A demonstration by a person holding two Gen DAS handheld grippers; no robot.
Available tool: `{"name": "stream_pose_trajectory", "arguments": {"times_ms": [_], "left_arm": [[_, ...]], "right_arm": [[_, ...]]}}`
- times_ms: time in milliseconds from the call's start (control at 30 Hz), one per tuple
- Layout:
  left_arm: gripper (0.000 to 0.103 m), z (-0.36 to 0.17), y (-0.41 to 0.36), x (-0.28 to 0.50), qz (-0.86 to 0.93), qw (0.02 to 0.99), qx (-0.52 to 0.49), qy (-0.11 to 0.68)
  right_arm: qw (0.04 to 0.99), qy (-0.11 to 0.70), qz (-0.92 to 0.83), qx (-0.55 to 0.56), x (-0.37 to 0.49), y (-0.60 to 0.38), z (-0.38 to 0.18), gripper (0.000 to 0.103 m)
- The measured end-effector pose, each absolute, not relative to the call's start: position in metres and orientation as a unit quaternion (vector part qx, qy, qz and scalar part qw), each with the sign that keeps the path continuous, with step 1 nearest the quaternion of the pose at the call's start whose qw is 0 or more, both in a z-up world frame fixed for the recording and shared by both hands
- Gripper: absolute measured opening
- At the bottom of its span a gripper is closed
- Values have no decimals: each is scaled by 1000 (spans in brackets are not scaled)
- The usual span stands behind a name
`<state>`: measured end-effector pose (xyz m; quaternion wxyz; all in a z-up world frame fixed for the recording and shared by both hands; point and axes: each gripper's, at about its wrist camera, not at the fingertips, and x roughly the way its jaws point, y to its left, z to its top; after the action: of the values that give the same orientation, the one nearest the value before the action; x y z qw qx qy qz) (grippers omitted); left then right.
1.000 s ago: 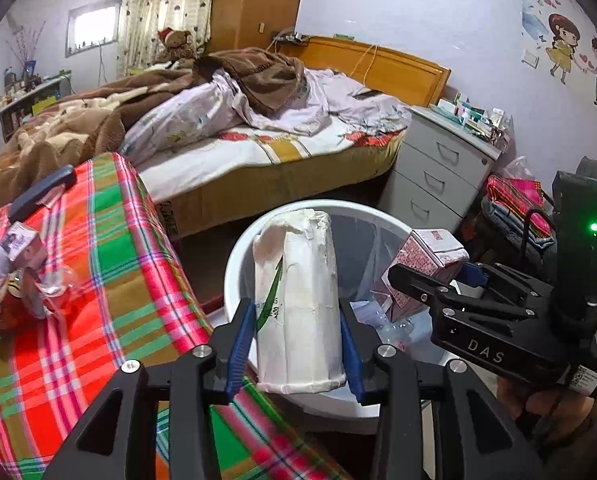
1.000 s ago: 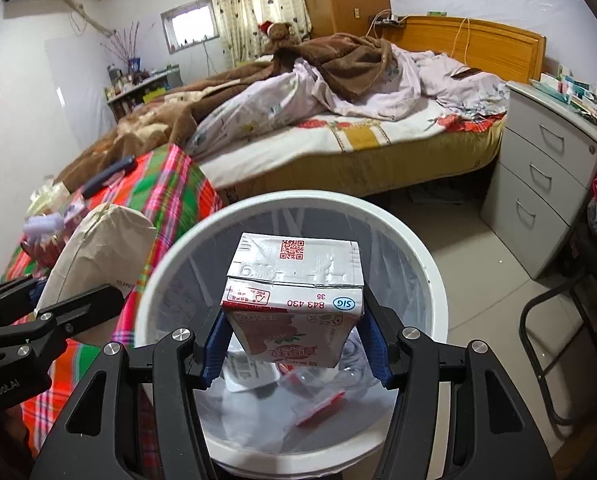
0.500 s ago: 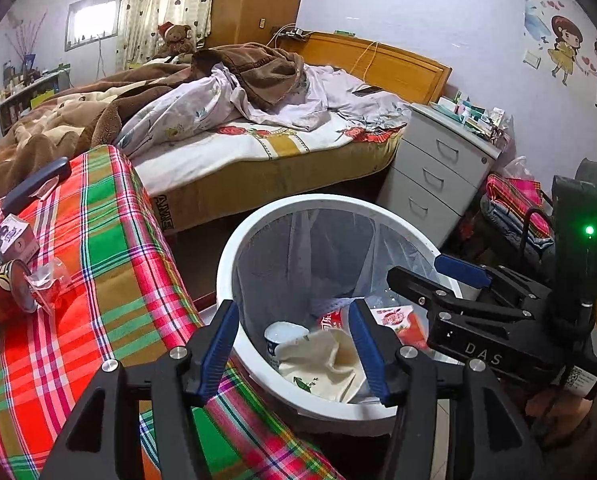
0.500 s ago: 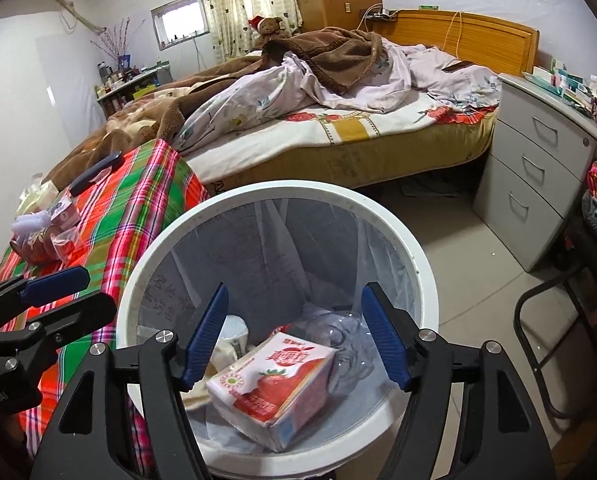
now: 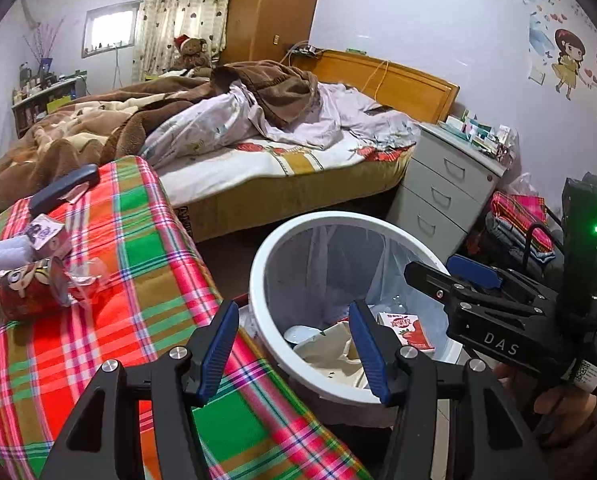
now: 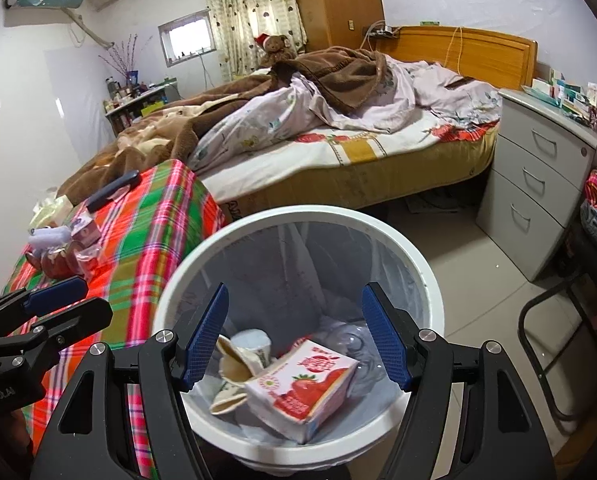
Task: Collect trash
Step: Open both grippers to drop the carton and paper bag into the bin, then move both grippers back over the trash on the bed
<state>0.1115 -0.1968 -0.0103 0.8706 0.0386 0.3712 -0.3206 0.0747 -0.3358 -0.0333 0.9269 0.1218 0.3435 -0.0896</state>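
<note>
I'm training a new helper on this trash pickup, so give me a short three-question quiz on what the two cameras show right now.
1. True or false: the strawberry carton lies inside the white bin.
2. What does the right gripper hold? A) the carton B) a paper bag C) nothing
3. Where does trash remain to be collected?

Key:
1. True.
2. C; its jaws stand apart above the bin, and so do those of the left gripper.
3. On the checked cloth: a red can and a small carton.

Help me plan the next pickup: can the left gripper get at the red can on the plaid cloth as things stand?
Probably yes. The left gripper is open and empty, and bare plaid cloth lies between it and the red can; nothing blocks that side.
</note>
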Motion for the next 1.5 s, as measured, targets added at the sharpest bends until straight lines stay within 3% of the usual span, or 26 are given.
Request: {"name": "stream_pose_trajectory", "arguments": {"times_ms": [867,1500], "left_arm": [[57,9,-56,129,-206,918,-11,340],[58,3,71,179,-94,935,-57,337]], "right_arm": [[944,316,1,93,107,-249,-13,70],[930,355,65,72,165,-173,-22,70]]}}
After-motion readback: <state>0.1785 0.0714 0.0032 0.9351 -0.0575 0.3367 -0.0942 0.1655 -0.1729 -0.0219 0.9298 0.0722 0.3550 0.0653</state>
